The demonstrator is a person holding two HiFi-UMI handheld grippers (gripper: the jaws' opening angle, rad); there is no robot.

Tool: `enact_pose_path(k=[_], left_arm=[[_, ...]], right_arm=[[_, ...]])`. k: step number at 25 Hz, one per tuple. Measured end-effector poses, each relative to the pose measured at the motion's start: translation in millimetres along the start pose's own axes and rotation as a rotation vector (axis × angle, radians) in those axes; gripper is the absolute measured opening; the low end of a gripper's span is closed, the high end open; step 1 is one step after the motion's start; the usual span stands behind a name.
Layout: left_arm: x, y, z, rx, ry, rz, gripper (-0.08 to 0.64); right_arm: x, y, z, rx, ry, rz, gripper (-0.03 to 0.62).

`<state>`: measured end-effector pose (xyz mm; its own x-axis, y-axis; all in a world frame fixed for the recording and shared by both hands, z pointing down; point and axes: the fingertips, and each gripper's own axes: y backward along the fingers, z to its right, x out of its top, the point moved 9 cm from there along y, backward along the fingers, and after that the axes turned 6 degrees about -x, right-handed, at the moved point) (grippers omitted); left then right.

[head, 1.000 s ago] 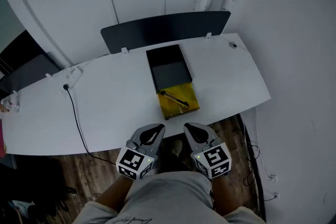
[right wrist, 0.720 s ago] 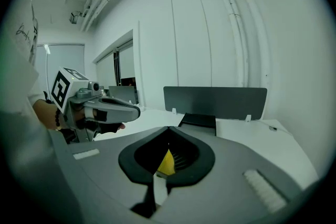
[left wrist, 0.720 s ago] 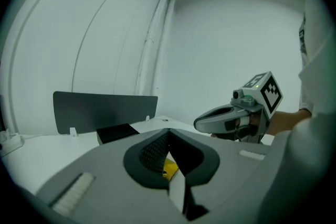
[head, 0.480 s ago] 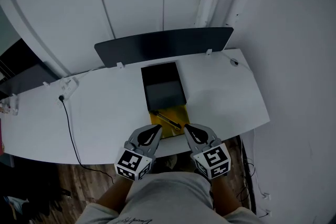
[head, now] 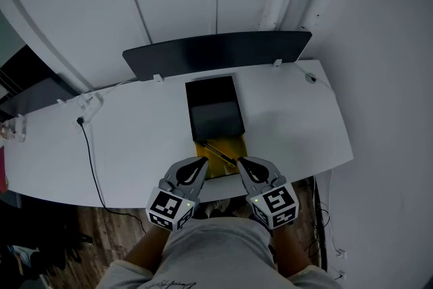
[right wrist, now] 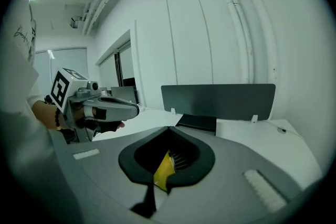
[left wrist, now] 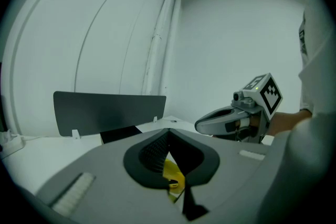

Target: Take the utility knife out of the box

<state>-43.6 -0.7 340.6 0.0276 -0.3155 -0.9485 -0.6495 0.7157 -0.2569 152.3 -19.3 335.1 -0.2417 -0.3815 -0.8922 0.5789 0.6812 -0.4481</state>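
Note:
A black box (head: 215, 108) lies open on the white table (head: 135, 139). Its yellow inner tray (head: 206, 165) sticks out toward the near edge. The utility knife (head: 220, 152), dark and slim, lies slantwise on that tray. My left gripper (head: 202, 161) is shut and empty, its tip at the tray's near left corner. My right gripper (head: 239, 162) is also shut and empty, just right of the tray's near end. In the left gripper view the yellow tray (left wrist: 172, 176) shows below my left gripper (left wrist: 169, 132). In the right gripper view the tray (right wrist: 164, 168) lies below my right gripper (right wrist: 169, 128).
A dark partition panel (head: 216, 52) stands along the table's far edge, with a white wall behind it. A black cable (head: 93, 162) runs from a plug at the left over the table's front edge. Wooden floor (head: 101, 227) lies below, and the person's legs are under the grippers.
Both grippers have moved forward together from above the floor to the table's near edge, and their tips now reach the yellow tray. Their jaws stayed shut.

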Motion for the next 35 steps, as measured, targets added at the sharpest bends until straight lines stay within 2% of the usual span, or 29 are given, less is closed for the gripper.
enact_pose_path(k=[12,35], left_arm=[[-6,-8,-34,-0.038,0.001,-0.062,0.000],[-58,-25,-74,-0.050,0.077,-0.145,0.000]], right_arm=[[-8,-25,3,-0.029,-0.024,-0.076,0.015],[-45,-77,18,-0.040,-0.008,-0.219,0.015]])
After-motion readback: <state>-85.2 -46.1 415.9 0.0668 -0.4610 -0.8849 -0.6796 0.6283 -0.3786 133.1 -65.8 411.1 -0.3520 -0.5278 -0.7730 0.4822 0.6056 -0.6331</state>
